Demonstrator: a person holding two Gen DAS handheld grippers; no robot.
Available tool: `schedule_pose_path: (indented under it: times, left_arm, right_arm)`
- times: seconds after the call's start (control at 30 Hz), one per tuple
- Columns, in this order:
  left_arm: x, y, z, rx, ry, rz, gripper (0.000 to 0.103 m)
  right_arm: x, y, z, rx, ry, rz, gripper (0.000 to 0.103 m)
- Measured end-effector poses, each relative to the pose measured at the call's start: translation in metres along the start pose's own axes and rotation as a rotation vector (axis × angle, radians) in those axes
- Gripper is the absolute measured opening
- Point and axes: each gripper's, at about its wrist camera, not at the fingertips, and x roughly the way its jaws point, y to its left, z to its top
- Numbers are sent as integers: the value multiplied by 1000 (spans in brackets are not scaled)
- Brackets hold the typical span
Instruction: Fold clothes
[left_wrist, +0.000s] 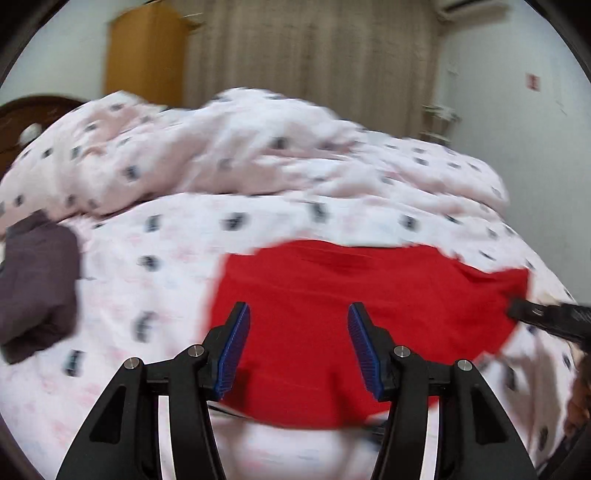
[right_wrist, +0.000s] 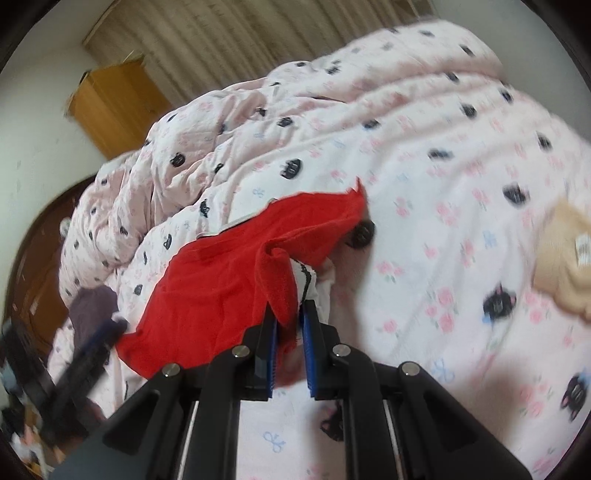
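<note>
A red garment (left_wrist: 332, 314) lies spread on the bed's pink patterned sheet (left_wrist: 166, 266). My left gripper (left_wrist: 299, 321) is open and empty, hovering over the garment's near middle. My right gripper (right_wrist: 290, 317) is shut on a bunched edge of the red garment (right_wrist: 221, 288) and lifts that edge off the sheet, showing a white inner part. The right gripper also shows in the left wrist view (left_wrist: 546, 317) at the garment's right corner. The left gripper shows blurred in the right wrist view (right_wrist: 88, 350) at lower left.
A crumpled pink quilt (left_wrist: 240, 147) is heaped at the back of the bed. A dark purple garment (left_wrist: 37, 288) lies at the left. A beige garment (right_wrist: 565, 254) lies at the right. A wooden wardrobe (left_wrist: 144, 55), curtains and a headboard (left_wrist: 22, 118) stand behind.
</note>
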Motion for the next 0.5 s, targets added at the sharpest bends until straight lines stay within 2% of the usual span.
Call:
schedule_pose_path:
  times: [0.1,0.23,0.33,0.5]
  left_arm:
    - [11,43,4,-88,55,100,49]
    - [21,90,2,-221,115,168,49]
    - [28,111,-6,-287,155,198,49]
    - [35,130,-14,-381,199,186,49]
  right_arm:
    - [5,23,9,-73,11,-29,13]
    - [21,55,21,-137,44,-36,13]
    - [34,94,29,-217,62,-28,10]
    - [56,174,24,-396,100,38,10]
